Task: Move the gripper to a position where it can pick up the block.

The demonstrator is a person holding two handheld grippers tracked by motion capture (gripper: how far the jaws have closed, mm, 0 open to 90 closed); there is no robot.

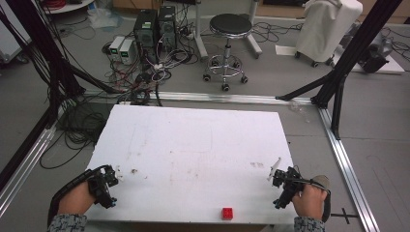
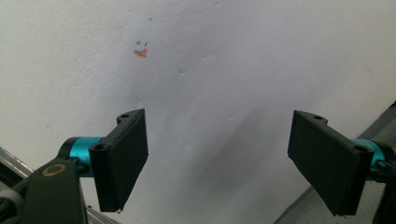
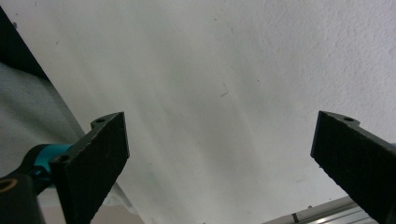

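A small red plastic toy brick (image 1: 227, 213) sits near the white foam-topped worktop's (image 1: 193, 145) six o'clock edge. At eight o'clock the left tool (image 1: 110, 186) is held low over the corner, jaws wide apart and empty. At four o'clock the right tool (image 1: 280, 188), seemingly angled inward, gapes equally wide, gripping nothing.

Table (image 1: 193, 145) middle open; red block (image 1: 227, 213) at near edge.
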